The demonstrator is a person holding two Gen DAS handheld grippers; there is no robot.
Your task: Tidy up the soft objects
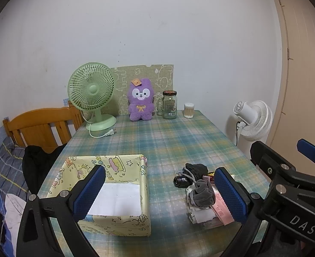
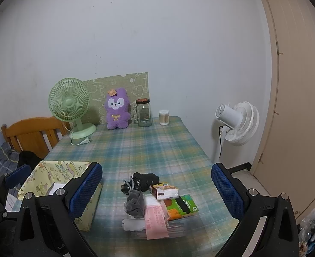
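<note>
A yellow cartoon-print box stands open on the plaid table, with white paper on its bottom; it also shows at the left of the right wrist view. Right of it lies a pile: a black pouch, a grey pouch, a pink packet, a green tissue pack and a small snack pack. My left gripper is open above the box and pile. My right gripper is open above the pile. A purple plush sits at the far edge.
At the far edge stand a green desk fan, a glass jar and a cotton swab tub. A white floor fan and a door are at the right. A wooden bed frame with dark clothes is at the left.
</note>
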